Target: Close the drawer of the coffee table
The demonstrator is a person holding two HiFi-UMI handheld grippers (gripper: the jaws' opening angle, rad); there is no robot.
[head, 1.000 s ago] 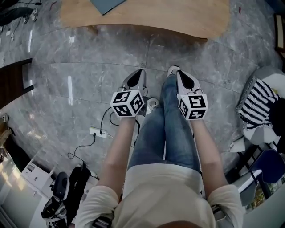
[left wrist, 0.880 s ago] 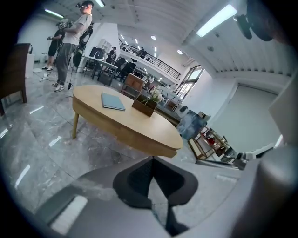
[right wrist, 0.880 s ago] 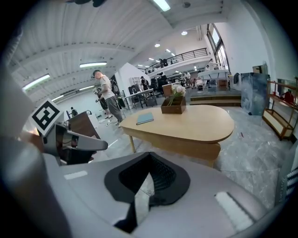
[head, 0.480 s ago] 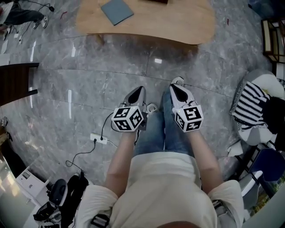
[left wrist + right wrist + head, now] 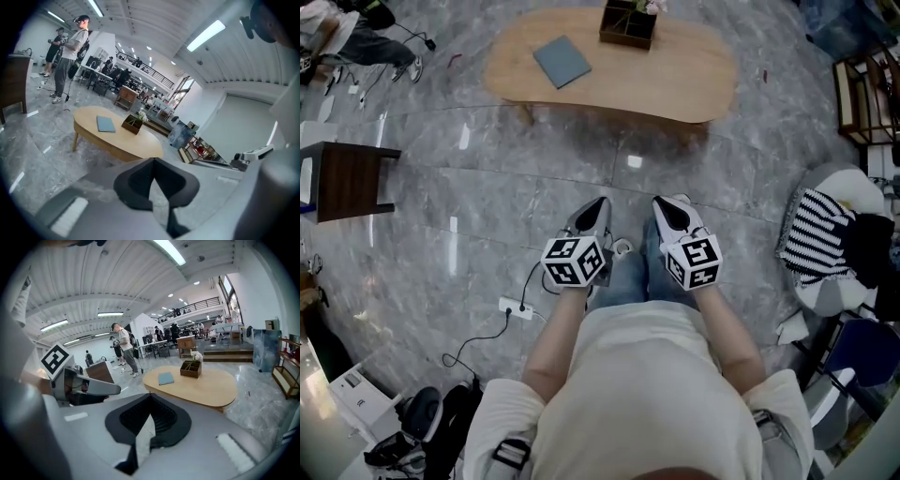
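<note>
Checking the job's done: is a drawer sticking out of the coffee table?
No drawer sticks out: the coffee table shows a smooth outline in all views. No drawer front can be made out.

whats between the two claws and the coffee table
Only bare grey marble floor: the head view shows nothing standing between the left claw, the right claw and the coffee table.

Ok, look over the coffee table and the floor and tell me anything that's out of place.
Nothing spilled or broken. On the coffee table, the blue notebook lies a little askew near the flower box; no open drawer shows. A power strip trails loose cable over the floor.
</note>
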